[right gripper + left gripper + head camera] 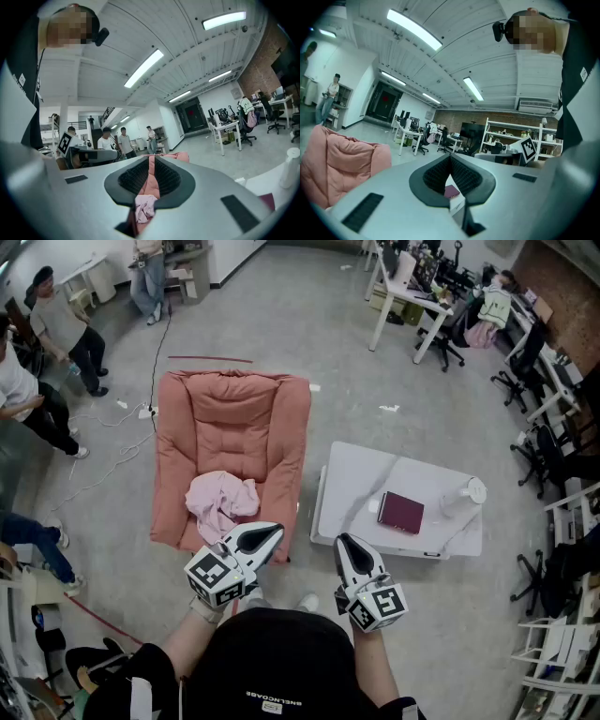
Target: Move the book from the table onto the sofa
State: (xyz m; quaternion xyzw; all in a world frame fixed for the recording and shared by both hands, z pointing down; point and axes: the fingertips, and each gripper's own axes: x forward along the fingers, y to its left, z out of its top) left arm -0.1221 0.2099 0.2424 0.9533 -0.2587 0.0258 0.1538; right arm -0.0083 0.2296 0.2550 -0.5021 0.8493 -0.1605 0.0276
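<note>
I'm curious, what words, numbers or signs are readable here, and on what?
Small white print on the person's black top: upside down, too small to read.
Dark red book on the white table: no readable lettering.
Cubes on the left gripper and right gripper: black-and-white square patterns, no words.

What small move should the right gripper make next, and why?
Probably move the right gripper toward the book and open its jaws: the book lies flat on the white table, untouched, while this gripper is shut, empty and short of it.
</note>
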